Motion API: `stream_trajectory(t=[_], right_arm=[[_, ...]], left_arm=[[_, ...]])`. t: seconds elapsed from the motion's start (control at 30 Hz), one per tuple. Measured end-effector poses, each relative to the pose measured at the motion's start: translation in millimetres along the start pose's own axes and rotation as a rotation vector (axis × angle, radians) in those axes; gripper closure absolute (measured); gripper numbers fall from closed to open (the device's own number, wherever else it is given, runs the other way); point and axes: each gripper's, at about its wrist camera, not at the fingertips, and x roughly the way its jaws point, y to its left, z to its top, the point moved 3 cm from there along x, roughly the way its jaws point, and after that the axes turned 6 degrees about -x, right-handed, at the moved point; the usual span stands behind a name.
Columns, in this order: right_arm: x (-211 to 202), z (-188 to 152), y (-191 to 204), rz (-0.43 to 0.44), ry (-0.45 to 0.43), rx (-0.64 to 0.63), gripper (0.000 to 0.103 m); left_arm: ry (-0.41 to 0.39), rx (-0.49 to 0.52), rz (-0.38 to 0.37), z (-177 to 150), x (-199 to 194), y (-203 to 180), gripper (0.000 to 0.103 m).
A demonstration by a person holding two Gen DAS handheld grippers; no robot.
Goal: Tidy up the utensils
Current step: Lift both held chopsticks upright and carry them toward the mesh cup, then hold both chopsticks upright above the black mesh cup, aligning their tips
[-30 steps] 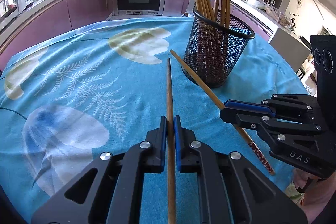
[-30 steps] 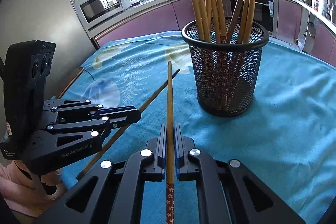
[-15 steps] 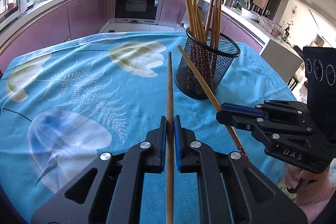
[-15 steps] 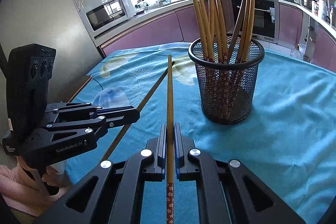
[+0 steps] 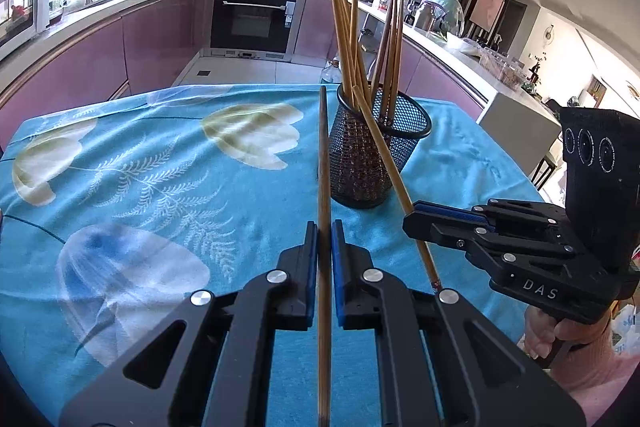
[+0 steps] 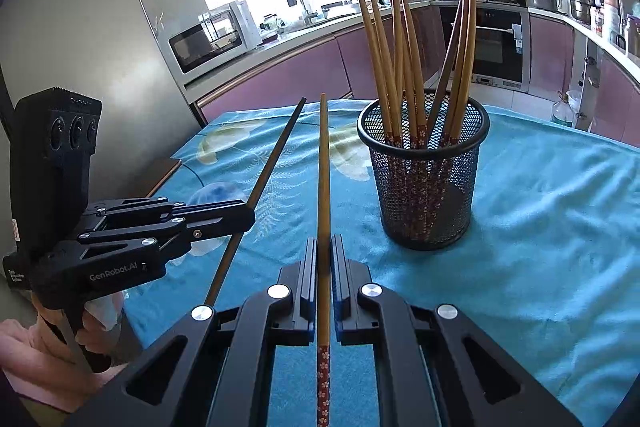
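Note:
A black mesh cup holding several wooden chopsticks stands on the blue tablecloth; it also shows in the right wrist view. My left gripper is shut on a wooden chopstick that points forward, raised above the cloth to the left of the cup. My right gripper is shut on another chopstick with a red patterned end, also raised and pointing forward to the left of the cup. Each gripper shows in the other's view: the right one and the left one.
The table has a blue floral cloth. Behind it are purple kitchen cabinets, an oven and a microwave. A grey fridge side stands to the left in the right wrist view.
Both grippers have lifted and drawn back from the cup with their chopsticks; the cup now looks smaller and lower in both views.

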Motion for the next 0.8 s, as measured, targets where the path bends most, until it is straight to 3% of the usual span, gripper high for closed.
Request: stream_trajectory(t=[0.8], right_arm=[[-19.0,10.5,-5.2,-0.020,-0.071,0.001,0.097]], left_arm=[[-0.083,0.010,-0.031,16.8,-26.6,-14.9,0.095]])
